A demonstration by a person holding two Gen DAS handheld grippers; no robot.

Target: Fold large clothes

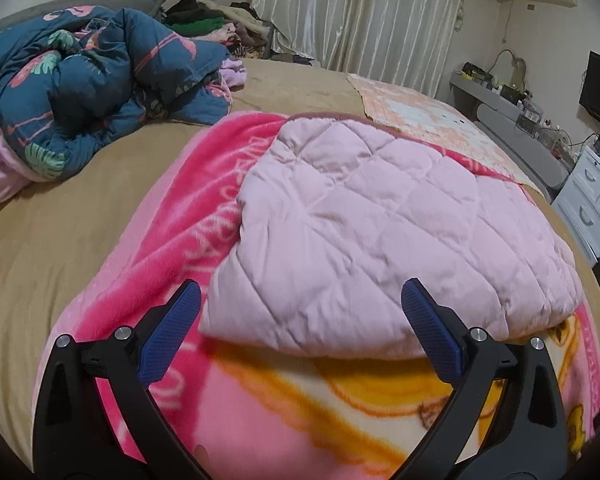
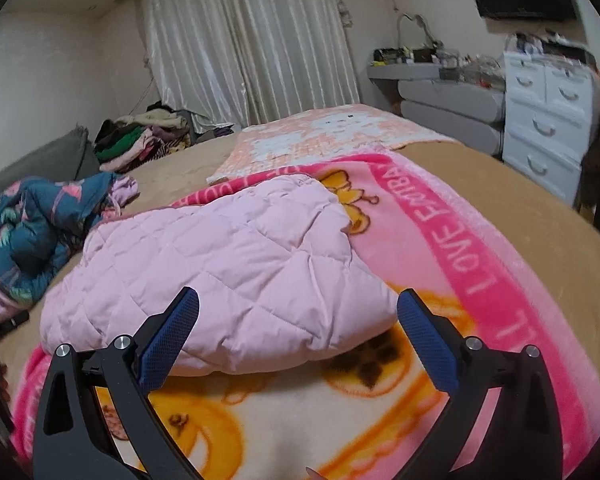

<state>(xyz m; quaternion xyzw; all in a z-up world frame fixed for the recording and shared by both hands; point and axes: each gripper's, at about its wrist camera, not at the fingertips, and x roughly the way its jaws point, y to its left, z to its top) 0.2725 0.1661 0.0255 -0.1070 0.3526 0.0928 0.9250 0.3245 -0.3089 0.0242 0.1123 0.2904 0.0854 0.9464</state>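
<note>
A light pink quilted garment [image 1: 376, 232] lies folded in a thick flat bundle on a bright pink cartoon blanket [image 1: 188, 216] spread on the bed. It also shows in the right wrist view [image 2: 236, 268], on the same blanket [image 2: 472, 248]. My left gripper [image 1: 302, 296] is open and empty, its blue pads either side of the bundle's near edge and just above it. My right gripper [image 2: 298, 304] is open and empty, above the bundle's near right corner.
A crumpled dark blue floral duvet [image 1: 88, 88] lies at the left on the tan bed sheet [image 1: 60, 240]. A peach patterned blanket [image 2: 332, 132] lies at the far side. Piled clothes [image 2: 140, 140], curtains, a grey desk and white drawers [image 2: 548, 120] stand beyond.
</note>
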